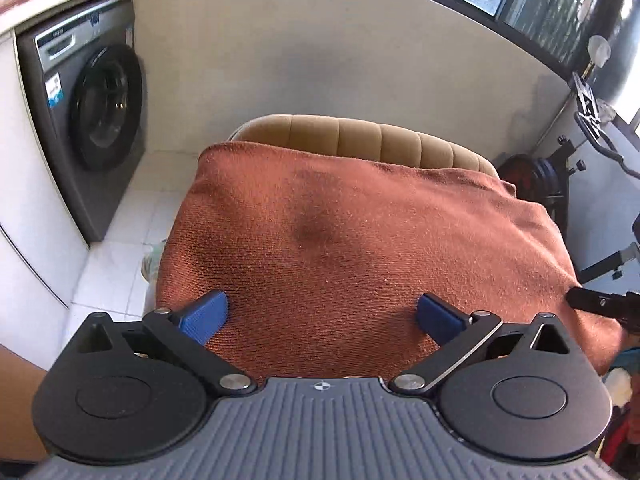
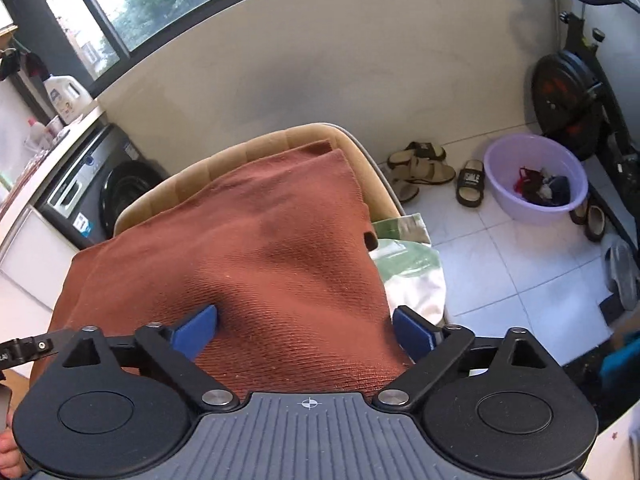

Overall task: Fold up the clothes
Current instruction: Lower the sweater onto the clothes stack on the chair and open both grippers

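Observation:
A rust-orange knit garment [image 1: 340, 248] lies spread over a tan padded chair [image 1: 360, 136]; it also shows in the right wrist view [image 2: 256, 256]. My left gripper [image 1: 322, 316] is open, its blue pads wide apart just above the garment's near edge. My right gripper [image 2: 304, 330] is open too, over the garment's near right part, with its right pad at the cloth's right edge. The right gripper's tip shows at the right edge of the left wrist view [image 1: 600, 306].
A grey washing machine [image 1: 88, 120] stands left of the chair. A green and white cloth [image 2: 408, 268] lies under the garment on the right. A purple basin [image 2: 536, 176] with clothes, sandals [image 2: 424, 168] and an exercise bike [image 2: 576, 92] stand on the tiled floor at right.

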A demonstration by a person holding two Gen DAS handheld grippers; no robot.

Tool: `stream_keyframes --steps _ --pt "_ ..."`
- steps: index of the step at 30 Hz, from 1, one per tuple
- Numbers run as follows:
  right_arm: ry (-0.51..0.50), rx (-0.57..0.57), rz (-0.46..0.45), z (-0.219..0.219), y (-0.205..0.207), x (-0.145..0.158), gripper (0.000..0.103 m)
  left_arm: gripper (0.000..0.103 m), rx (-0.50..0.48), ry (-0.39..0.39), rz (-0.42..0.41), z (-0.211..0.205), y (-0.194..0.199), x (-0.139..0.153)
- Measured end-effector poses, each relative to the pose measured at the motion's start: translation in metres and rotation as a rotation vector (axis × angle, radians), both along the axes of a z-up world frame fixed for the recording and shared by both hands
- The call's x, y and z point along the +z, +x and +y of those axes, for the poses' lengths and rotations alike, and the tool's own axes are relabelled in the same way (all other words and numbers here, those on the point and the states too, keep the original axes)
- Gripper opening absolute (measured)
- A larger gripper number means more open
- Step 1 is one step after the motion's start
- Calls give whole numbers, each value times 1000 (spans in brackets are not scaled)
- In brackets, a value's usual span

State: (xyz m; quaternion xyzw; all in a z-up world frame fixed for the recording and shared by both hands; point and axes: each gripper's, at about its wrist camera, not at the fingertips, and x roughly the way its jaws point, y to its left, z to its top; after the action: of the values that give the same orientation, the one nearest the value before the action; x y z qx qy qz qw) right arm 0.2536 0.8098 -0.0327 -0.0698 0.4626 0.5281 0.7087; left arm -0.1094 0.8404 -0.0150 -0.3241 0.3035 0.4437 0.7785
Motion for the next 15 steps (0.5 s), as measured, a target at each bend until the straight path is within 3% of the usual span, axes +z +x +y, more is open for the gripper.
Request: stream_keyframes --steps 5,15 --pt "-34 -35 -8 2 -4 2 101 103 -9 -12 3 3 -5 -2" --pt "-111 -169 -52 -11 -17 29 102 103 -32 -34 4 6 -8 -3"
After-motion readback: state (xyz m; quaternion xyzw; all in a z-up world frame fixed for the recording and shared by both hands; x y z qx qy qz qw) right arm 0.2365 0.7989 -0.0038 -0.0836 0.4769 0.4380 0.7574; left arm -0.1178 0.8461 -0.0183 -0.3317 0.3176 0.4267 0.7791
